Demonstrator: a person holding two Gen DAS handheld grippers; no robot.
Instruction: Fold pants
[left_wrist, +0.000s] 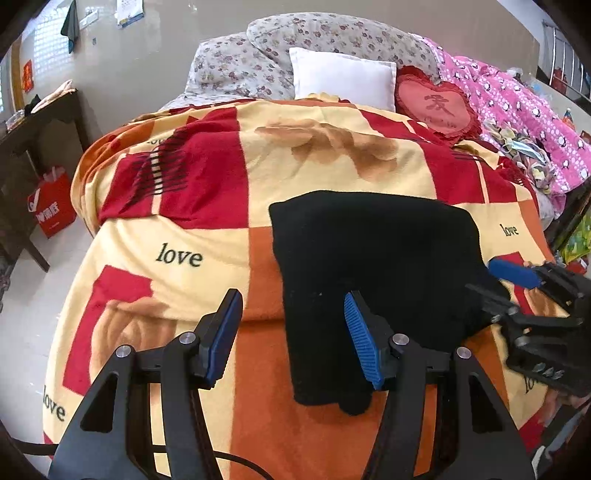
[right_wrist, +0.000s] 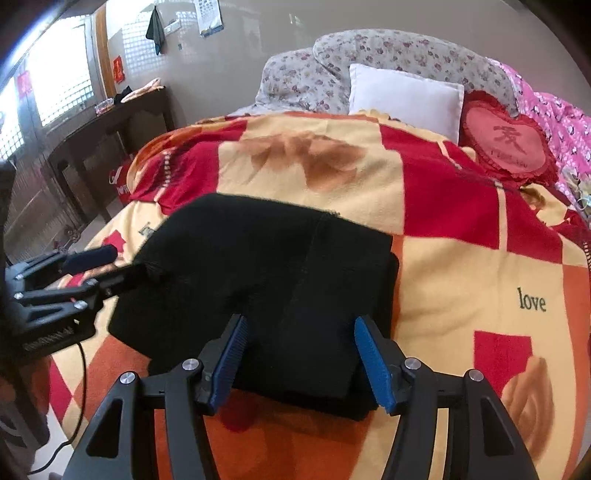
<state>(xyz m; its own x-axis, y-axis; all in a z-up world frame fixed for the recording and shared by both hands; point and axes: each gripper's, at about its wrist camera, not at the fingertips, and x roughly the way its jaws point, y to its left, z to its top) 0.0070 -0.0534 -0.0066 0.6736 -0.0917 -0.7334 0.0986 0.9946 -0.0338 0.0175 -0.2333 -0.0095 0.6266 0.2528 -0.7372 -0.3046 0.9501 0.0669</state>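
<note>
Near the bed's foot edge, the pants are seen folded compactly; left claw and right claw are held open, gripping nothing; little seems left.

"love" printed in black on the blanket; a Chinese character on the heart cushion.

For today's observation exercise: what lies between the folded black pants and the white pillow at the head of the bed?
Only the red, yellow and orange blanket. Both wrist views show it running bare from the black pants to the white pillow.
</note>
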